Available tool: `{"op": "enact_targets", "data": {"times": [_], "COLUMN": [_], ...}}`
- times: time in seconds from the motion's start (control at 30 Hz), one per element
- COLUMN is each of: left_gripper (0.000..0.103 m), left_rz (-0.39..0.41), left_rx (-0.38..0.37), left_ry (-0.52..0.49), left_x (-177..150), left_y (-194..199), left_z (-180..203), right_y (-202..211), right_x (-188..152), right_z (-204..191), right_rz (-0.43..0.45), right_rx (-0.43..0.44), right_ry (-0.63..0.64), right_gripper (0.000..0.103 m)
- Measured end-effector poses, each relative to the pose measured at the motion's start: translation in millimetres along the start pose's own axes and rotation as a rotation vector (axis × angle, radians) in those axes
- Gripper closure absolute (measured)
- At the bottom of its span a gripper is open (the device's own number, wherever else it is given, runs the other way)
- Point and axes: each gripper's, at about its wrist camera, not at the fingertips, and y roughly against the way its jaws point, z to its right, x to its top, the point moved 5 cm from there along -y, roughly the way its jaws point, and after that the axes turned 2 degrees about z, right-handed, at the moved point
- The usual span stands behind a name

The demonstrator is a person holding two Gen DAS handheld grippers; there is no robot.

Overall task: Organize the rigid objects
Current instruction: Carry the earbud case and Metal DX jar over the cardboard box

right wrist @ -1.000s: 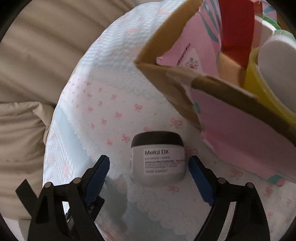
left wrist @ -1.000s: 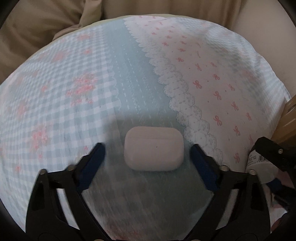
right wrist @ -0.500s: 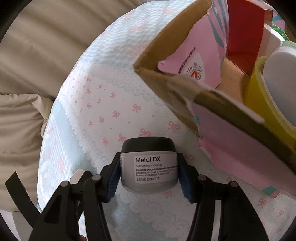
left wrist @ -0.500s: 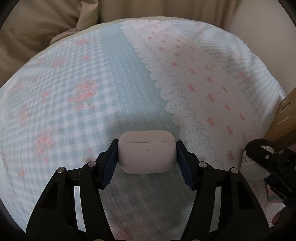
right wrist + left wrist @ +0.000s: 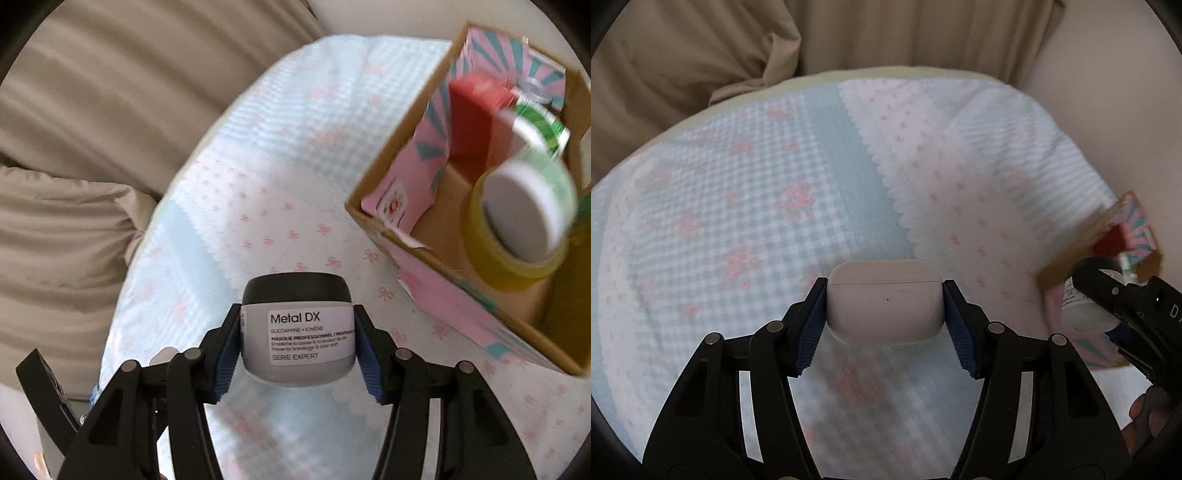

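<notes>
white and glossy, the earbud case (image 5: 884,301) sits clamped between the left gripper (image 5: 885,314) fingers, which have narrowed onto its two short ends and hold it clear of the patterned cloth (image 5: 746,206) on the surface. it looks light, hard and slick, with rounded ends that could slide out of a loose pinch; the blue ribbed pads (image 5: 812,325) help, and holding below the lid seam keeps the lid from popping. the right gripper (image 5: 297,343) fingers are likewise drawn in on the grey hair mask jar (image 5: 297,332) with a black lid, pressing its straight labelled wall. i judge the jar denser and stiff, its side a safe place to grip. farther off, toward the right edge of the cloth, stands an open cardboard box (image 5: 380,218) already holding a yellow tape roll (image 5: 513,236) and a red box (image 5: 472,122). beige bedding (image 5: 701,55) lies beyond.
</notes>
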Motion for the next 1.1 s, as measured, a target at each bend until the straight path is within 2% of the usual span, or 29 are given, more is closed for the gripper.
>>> {"op": "enact_targets", "data": {"times": [0.3, 0.4, 0.57, 0.7, 0.8, 1.1], "left_gripper": [0.046, 0.046, 0.046, 0.046, 0.046, 0.046], "left_rz": [0.026, 0.031, 0.04, 0.039, 0.031, -0.043], "left_rx": [-0.097, -0.128, -0.153, -0.147, -0.113, -0.061], "left_ry": [-0.046, -0.063, -0.065, -0.031, 0.004, 0.136], "left_x": [18, 22, 26, 28, 26, 17], "left_y": [115, 136, 158, 160, 152, 85], "left_z": [54, 79, 124, 160, 186, 251], "right_y": [121, 149, 195, 222, 228, 197], "right_x": [8, 21, 54, 89, 113, 181], "right_z": [-11, -6, 24, 56, 80, 142], "right_rz": [-0.054, -0.053, -0.031, -0.03, -0.05, -0.174], "right_rx": [0.034, 0.032, 0.008, -0.011, -0.009, 0.012], "right_ry": [0.072, 0.063, 0.087, 0.117, 0.144, 0.272], "right_gripper": [0.05, 0.05, 0.05, 0.05, 0.05, 0.05]}}
